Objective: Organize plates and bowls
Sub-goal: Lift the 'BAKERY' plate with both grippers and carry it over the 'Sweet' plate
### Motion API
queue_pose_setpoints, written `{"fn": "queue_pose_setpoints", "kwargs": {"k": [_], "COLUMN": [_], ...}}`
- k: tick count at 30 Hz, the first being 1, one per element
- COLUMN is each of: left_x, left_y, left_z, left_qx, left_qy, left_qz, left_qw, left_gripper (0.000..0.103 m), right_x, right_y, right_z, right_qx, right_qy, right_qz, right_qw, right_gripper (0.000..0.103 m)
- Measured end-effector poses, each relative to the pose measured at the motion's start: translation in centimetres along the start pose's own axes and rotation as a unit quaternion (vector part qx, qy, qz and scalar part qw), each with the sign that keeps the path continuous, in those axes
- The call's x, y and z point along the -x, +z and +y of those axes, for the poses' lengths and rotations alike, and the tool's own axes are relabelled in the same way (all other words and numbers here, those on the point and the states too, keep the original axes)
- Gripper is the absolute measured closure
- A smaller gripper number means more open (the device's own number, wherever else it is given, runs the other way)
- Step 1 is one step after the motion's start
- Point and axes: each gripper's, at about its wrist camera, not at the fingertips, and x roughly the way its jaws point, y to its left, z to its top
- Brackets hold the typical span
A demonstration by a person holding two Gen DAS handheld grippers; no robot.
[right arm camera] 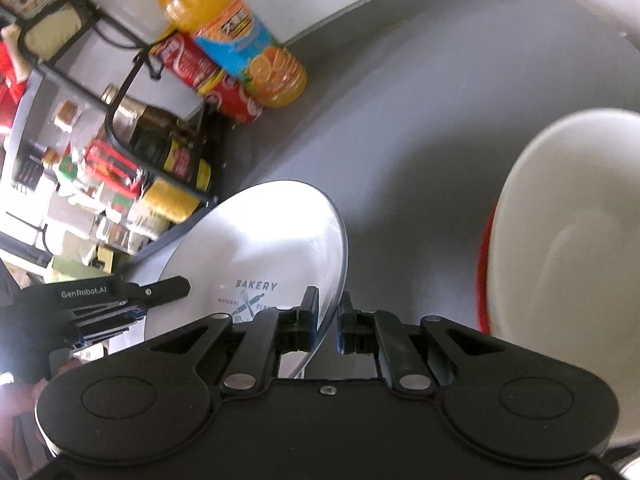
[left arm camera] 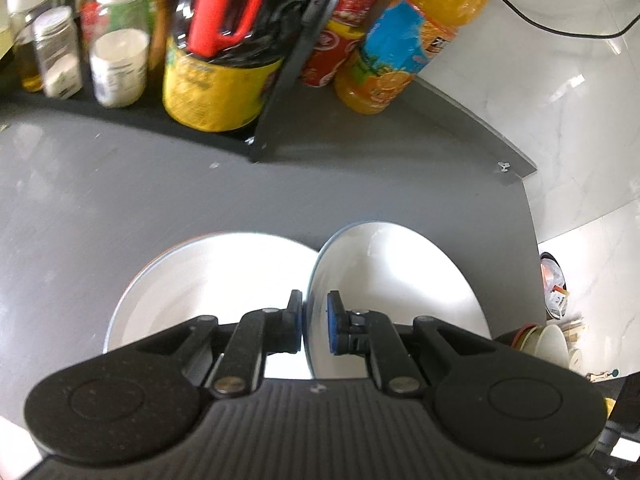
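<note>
In the left wrist view my left gripper [left arm camera: 314, 326] is shut on the blue-grey rim of a white plate [left arm camera: 400, 280], which stands tilted on edge. A second white dish [left arm camera: 208, 280] lies flat on the grey table [left arm camera: 120, 180] just left of it. In the right wrist view my right gripper [right arm camera: 329, 320] is shut on the rim of a tilted white plate [right arm camera: 260, 240] printed "BAKERY". The left gripper's finger [right arm camera: 168, 289] shows at that plate's left edge; I cannot tell whether it is the same plate. A white bowl [right arm camera: 568, 232] with a red outside sits to the right.
A black rack [left arm camera: 272, 120] of jars and bottles lines the back of the table. An orange juice bottle [left arm camera: 408, 48] and a red cola bottle [left arm camera: 340, 44] stand beside it. The table's edge [left arm camera: 530, 220] runs along the right, with a white floor and more dishes [left arm camera: 548, 340] below.
</note>
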Motion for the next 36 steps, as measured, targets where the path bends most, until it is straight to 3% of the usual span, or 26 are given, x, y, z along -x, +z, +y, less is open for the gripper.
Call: {"fn": "queue_pose_setpoints", "kwargs": {"k": [8,23,36], "left_x": [0.3,0.0,-1.2], "left_y": [-2.4,-4.5,-5.7], "left_z": [2.3,5.1,5.1], "left_qx": [0.01,0.034,0.024], "left_qy": [0.001,0.024,0.055], "left_qz": [0.001,0.003,0.017], "left_qw": [0.9999,0.9991,0.9981], "left_gripper": [0.093,0.09,0.083], "right_x": [-0.2,-0.6,-0.8], "right_y": [-2.5,-3.5,-3.9], "right_z": [0.7,3.0,3.7], "right_qx": [0.019,0.073,0.085], "right_qy": [-0.002,-0.017,-0.032], "right_qz": [0.014,0.022,0.007], "right_qw": [1.0,0.997,0.996], "right_gripper": [0.093,0.093,0.094]}}
